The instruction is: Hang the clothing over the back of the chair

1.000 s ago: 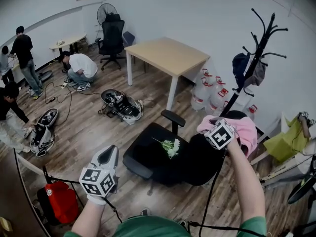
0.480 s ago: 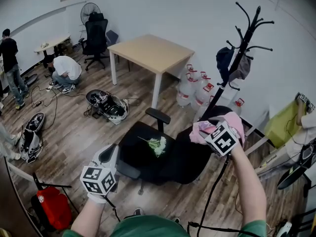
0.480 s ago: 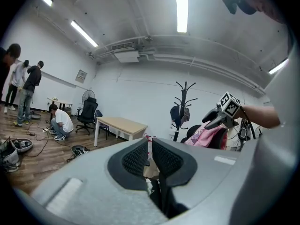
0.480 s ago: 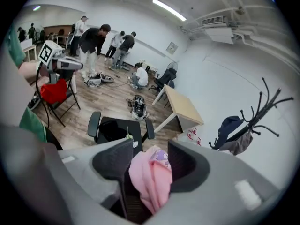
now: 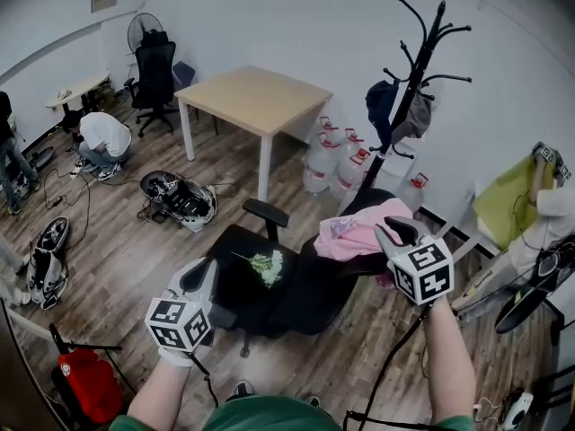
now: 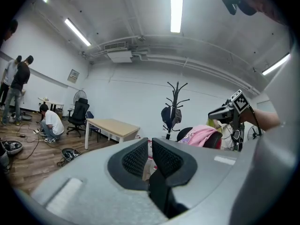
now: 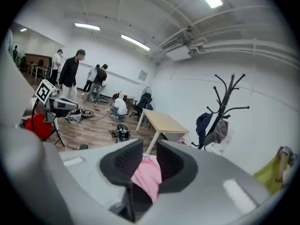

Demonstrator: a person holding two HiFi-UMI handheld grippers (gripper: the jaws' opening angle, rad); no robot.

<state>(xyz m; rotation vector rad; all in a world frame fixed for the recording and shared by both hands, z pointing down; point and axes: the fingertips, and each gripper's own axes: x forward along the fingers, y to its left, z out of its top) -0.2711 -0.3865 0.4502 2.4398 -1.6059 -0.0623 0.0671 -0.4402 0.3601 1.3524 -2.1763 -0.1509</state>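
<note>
Black chair (image 5: 314,290): head view shows pink clothing (image 5: 355,232) draped across its back's top edge. My right tool (image 5: 388,233) just beside it, jaws just been closing, half apart; only its own view shows pink in the gap. My left tool (image 5: 203,269) closed, empty.

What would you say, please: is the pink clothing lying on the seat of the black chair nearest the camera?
Not quite: the pink clothing is draped over the back, not the seat, of the black chair nearest the camera, as the head view shows.
</note>
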